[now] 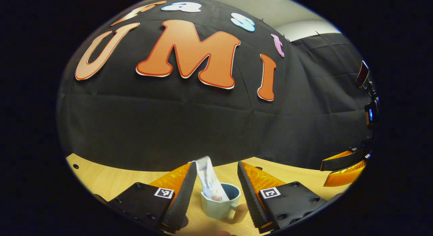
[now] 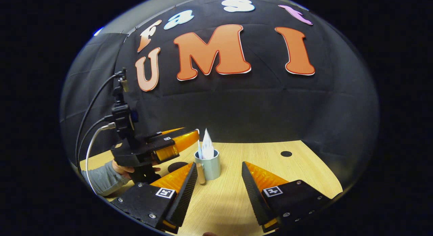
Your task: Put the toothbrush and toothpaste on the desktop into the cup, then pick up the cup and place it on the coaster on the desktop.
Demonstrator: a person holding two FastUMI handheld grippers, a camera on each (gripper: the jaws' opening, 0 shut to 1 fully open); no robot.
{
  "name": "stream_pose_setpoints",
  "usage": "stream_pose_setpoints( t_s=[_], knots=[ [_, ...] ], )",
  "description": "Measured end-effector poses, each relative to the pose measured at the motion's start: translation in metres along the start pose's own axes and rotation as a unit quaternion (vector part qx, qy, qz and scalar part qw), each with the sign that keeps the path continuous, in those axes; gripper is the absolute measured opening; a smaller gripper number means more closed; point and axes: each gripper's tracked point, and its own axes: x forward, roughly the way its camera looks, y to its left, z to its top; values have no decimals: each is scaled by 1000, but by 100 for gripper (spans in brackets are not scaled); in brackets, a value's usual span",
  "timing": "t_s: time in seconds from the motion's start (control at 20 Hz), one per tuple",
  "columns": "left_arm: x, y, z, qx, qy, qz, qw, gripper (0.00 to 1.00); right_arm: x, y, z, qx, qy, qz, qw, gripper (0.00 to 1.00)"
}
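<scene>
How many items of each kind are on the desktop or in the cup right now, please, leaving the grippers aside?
Cup: 1
Toothpaste tube, standing in the cup: 1
Toothbrush, standing in the cup: 1
Dark round coaster beside the cup: 1
Total: 4

Pale blue-green ceramic cups with a wooden handle [image 1: 220, 203]: one
White toothpaste tubes standing in the cup [image 1: 209, 180]: one
Toothbrushes in the cup [image 2: 199, 149]: one
Dark round coasters on the wooden desktop [image 2: 177, 166]: one
Grippers: two
</scene>
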Motion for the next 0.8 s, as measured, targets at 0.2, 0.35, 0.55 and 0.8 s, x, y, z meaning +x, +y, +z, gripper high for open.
stream_pose_setpoints(
  t_s=[0.2,0.35,0.55,0.8],
  knots=[
    [-39,22,18,6,-3,28,1000,97,16,16,-1,-2,23,3,1000,80],
    [-64,35,27,12,0,51,999,98,28,18,-4,-19,58,-21,998,80],
    [-102,63,39,40,6,97,994,96,43,37,0,-24,96,-14,995,80],
    [-147,94,62,70,-4,143,987,98,63,47,-7,-24,164,-32,986,80]
  ],
)
